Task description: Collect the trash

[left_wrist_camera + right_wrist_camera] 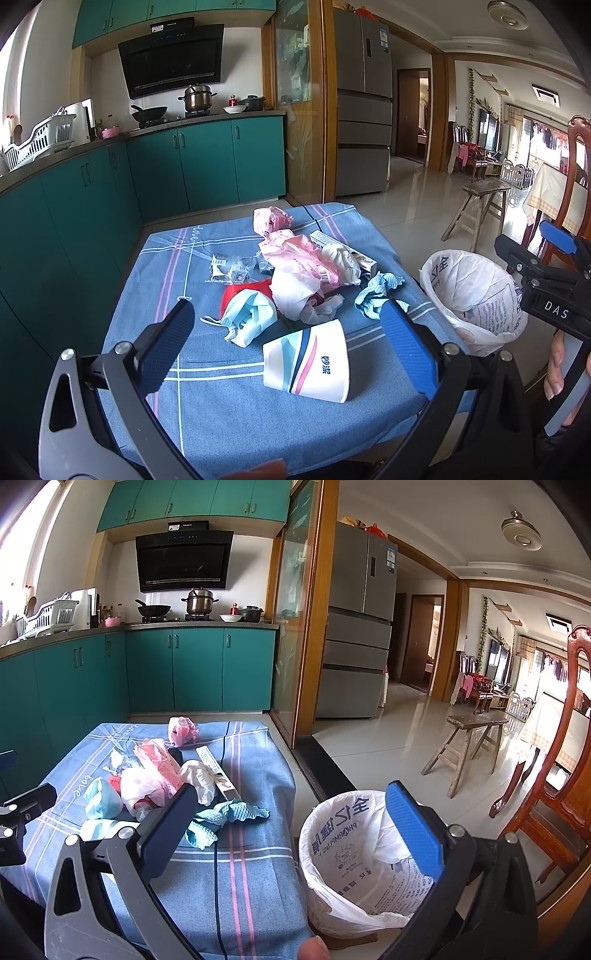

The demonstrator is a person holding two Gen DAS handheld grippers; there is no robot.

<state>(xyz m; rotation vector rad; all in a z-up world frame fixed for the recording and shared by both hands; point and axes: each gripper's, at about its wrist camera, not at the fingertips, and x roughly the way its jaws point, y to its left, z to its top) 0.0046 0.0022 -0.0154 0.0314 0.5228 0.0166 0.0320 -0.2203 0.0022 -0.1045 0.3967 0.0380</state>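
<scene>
Trash lies on a table under a blue cloth (207, 413): a tipped white paper cup (308, 363), a blue face mask (247, 319), pink and white plastic bags (299, 267), a crumpled teal cloth (376, 291) and a long carton (354, 254). A bin lined with a white bag (476, 291) stands right of the table. My left gripper (286, 334) is open, just above the cup. My right gripper (290, 819) is open and empty, between the table edge and the bin (354, 864); it also shows in the left wrist view (546, 258).
Teal kitchen cabinets (207, 166) run along the left and back. A fridge (364, 110) stands behind. A wooden stool (469, 746) and a wooden chair (554, 782) stand on the tiled floor to the right.
</scene>
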